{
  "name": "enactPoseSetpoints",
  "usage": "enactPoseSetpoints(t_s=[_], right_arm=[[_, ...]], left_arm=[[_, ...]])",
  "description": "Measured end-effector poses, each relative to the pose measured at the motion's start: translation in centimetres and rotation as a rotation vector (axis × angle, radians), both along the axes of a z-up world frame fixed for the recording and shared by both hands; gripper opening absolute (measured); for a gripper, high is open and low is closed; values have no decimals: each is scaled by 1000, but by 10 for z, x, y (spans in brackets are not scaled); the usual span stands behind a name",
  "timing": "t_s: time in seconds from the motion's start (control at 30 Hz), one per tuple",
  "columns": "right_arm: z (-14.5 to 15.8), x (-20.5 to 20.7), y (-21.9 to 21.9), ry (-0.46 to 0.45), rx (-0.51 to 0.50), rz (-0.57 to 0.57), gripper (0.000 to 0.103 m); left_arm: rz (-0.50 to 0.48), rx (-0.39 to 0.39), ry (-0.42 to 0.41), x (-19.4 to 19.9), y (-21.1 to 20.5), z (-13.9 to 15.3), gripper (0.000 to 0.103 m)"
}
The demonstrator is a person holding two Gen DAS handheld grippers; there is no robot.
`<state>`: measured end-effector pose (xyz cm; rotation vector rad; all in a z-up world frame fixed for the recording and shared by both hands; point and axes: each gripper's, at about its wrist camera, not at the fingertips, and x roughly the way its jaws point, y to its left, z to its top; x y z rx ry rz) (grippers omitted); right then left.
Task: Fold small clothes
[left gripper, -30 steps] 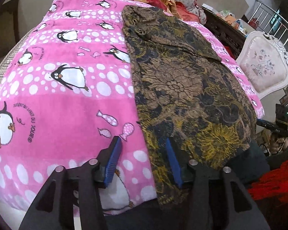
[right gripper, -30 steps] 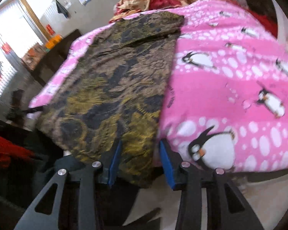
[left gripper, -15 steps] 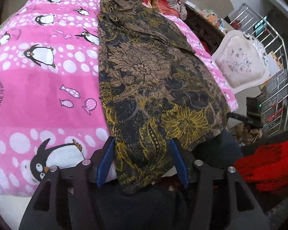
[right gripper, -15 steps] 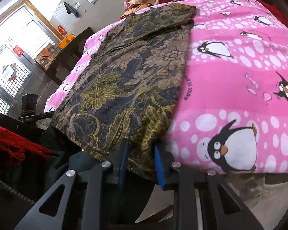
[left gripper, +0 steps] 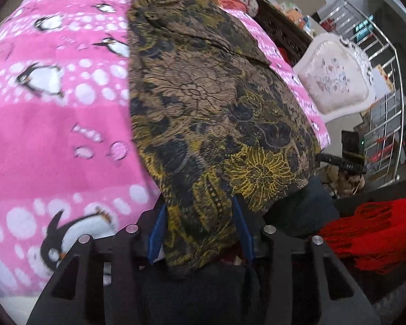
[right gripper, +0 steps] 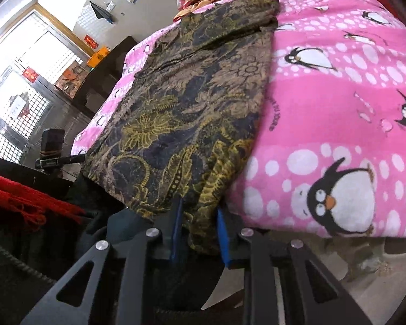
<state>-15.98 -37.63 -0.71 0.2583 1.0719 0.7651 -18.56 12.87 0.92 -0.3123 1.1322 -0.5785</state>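
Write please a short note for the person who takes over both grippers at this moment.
Left gripper: jaws have just been closing around the near hem of the garment; grip not confirmed.
Right gripper: jaws pinch the other near corner of the same hem.
Garment: lies flat, lengthwise on the pink blanket, near end hanging over the bed edge.
Done: both near corners reached.
Left: probably lift the hem, fold it toward the far end, then smooth.
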Motion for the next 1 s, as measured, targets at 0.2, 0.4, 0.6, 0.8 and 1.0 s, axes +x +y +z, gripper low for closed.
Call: enactPoseSetpoints(t_s=[0.2,0.4,0.6,0.8,1.0], right_arm=[[8,-5,4,-51,-79,19,9],[50,-13,-13,-144,-4,23,6],[77,-4,-26,-214,108,-13,6],[74,1,-25,-219,111,-56,6],[78,-1,-25,-224,125,-67,6]], left_arm=[[70,47,2,2,9,-1,0],[139,-32,-93,0,19,24,0],[153,-93,-120,14,23,29,0],[127,-54,8,28,7,-4,0],[136,-55,9,21,11,-3,0]])
